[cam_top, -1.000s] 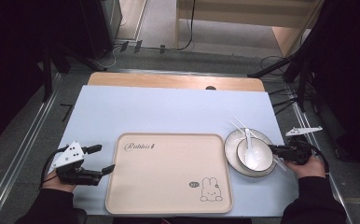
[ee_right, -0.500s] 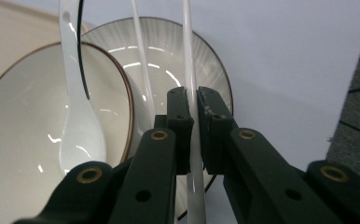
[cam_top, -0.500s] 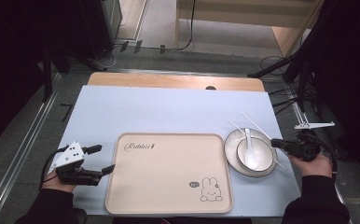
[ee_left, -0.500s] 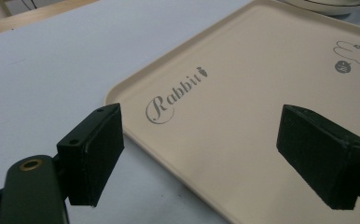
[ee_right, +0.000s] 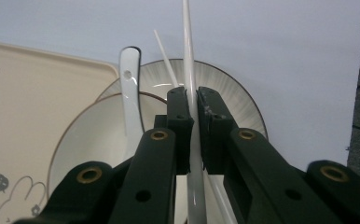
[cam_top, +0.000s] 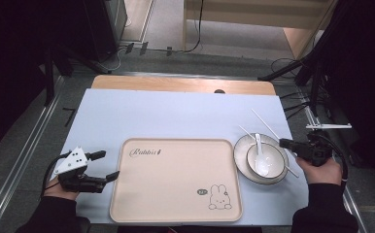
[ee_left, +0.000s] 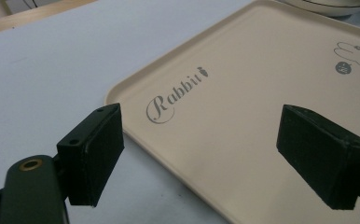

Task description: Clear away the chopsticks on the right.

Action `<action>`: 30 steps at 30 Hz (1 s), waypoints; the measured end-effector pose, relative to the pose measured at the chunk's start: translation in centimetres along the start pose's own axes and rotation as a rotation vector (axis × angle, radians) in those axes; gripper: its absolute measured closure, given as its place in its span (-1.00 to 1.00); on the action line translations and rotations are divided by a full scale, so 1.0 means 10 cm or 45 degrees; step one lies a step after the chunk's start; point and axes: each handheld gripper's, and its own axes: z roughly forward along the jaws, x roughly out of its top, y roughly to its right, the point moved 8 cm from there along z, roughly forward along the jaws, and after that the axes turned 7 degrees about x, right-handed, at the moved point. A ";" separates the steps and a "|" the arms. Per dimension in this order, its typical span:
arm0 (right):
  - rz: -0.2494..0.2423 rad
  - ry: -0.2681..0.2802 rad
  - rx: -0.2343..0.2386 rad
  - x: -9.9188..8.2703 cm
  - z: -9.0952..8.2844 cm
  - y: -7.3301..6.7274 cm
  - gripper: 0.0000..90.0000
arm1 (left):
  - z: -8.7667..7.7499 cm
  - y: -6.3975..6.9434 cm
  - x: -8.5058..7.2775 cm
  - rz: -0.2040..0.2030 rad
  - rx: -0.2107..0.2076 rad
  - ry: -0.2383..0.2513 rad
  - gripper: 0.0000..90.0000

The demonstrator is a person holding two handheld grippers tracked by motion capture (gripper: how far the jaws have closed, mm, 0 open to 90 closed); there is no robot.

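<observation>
My right gripper is shut on a thin white chopstick, which runs between its pads and points away to the far left, lifted off the table. A second white chopstick lies across the striped plate. On that plate sits a bowl with a white spoon in it. My left gripper rests open at the left edge of the beige rabbit tray, nothing between its pads.
The tray lies on a pale blue mat that covers most of the wooden table. The plate stands just right of the tray. Cables and stand legs crowd the dark floor at the right.
My right gripper has risen and drawn back to the right from the plate's rim, carrying the chopstick with it. The left gripper has stayed put.
</observation>
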 end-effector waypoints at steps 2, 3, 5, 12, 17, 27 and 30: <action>0.031 0.014 -0.017 0.00 -0.03 -0.05 0.89 | -0.01 0.00 0.00 0.001 -0.001 0.004 -0.66; 0.034 0.027 -0.020 0.01 -0.04 -0.09 0.89 | -0.01 -0.01 0.00 0.000 0.000 0.002 -0.66; 0.043 0.037 -0.021 0.00 -0.07 -0.17 0.89 | -0.01 -0.01 0.00 0.000 -0.001 0.004 -0.66; -0.020 0.050 -0.017 -0.04 -0.01 -0.49 0.89 | -0.01 -0.01 0.00 -0.003 -0.001 0.008 -0.66; -0.041 0.057 0.016 -0.09 0.05 -0.68 0.89 | -0.01 -0.01 0.01 -0.024 0.003 0.002 -0.66; -0.093 0.039 0.022 -0.21 0.16 -0.95 0.89 | -0.02 -0.01 0.00 -0.018 0.005 -0.003 -0.66; -0.098 0.034 0.040 -0.26 0.22 -1.03 0.89 | -0.01 -0.01 0.00 -0.019 0.009 -0.004 -0.66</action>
